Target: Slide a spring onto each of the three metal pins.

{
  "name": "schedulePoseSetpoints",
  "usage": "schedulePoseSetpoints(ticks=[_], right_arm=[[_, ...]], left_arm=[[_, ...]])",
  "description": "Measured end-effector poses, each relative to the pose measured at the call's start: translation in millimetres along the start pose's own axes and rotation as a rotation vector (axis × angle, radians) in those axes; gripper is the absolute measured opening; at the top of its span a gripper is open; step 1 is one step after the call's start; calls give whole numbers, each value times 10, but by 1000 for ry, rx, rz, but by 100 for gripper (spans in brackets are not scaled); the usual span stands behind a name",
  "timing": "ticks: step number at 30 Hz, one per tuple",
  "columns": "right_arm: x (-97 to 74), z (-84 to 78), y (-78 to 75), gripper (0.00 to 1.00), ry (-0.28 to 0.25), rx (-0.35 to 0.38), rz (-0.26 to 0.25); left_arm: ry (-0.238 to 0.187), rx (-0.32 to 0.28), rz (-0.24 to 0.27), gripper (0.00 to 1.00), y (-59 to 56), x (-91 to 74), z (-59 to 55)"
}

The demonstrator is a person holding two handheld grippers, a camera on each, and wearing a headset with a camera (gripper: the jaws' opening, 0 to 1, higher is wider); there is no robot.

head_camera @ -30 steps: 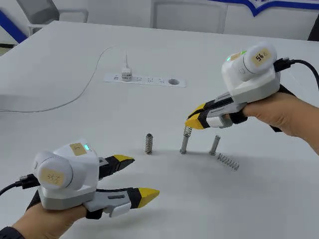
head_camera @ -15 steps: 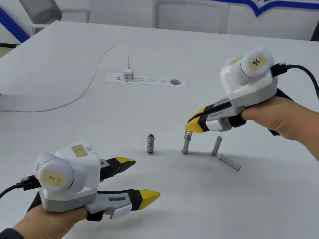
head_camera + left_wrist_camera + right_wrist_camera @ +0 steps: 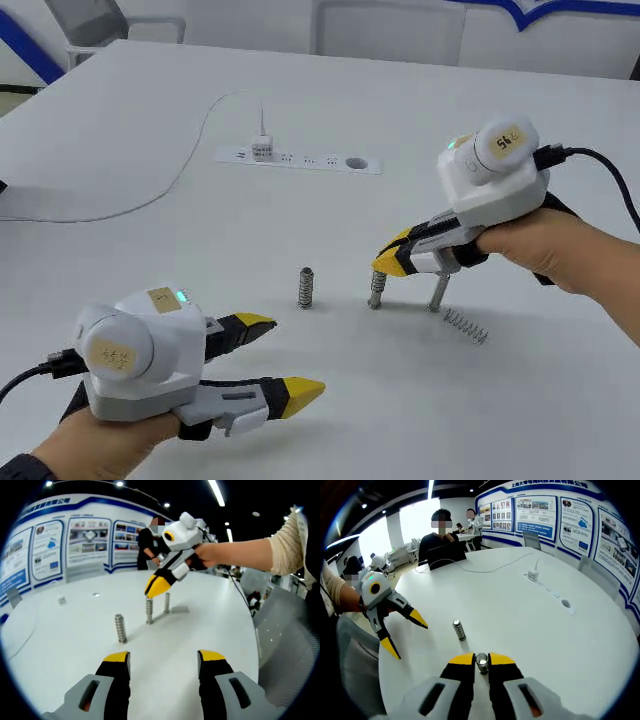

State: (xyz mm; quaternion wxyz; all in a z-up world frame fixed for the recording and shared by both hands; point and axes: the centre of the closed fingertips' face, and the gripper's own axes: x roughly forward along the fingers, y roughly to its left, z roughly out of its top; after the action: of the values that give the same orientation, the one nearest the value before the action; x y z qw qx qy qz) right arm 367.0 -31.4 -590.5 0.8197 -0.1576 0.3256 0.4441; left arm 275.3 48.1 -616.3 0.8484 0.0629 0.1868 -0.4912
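Toward the near left edge of the table [image 3: 120,110], your left gripper [image 3: 285,353] hovers off the surface with its fingers spread and nothing between them, likely parked out of the way. Near the table's middle, three pins stand in a row. The left pin [image 3: 306,272] already wears the first spring [image 3: 305,291]. Over the middle pin [image 3: 374,299], your right gripper [image 3: 390,263] pinches the second spring [image 3: 481,662] from above, fingers pressed against its coils. This looks meant to guide it down the shaft, and it seems only partway seated. The right pin [image 3: 438,292] is bare, and the last spring [image 3: 465,326] lies flat just right of it, handy for the final pick. The table is plain, smooth white, with a power strip [image 3: 298,159] and a cable [image 3: 170,185] toward its far edge. Poster boards [image 3: 535,515] line the wall, and people [image 3: 442,537] sit beyond the table.
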Motion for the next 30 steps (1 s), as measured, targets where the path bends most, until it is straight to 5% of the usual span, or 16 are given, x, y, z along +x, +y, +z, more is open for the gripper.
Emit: schedulePoseSetpoints(ticks=[30], right_arm=[[147, -169, -17, 12, 20, 2, -30]], left_arm=[[1, -3, 3, 54, 8, 12, -1]])
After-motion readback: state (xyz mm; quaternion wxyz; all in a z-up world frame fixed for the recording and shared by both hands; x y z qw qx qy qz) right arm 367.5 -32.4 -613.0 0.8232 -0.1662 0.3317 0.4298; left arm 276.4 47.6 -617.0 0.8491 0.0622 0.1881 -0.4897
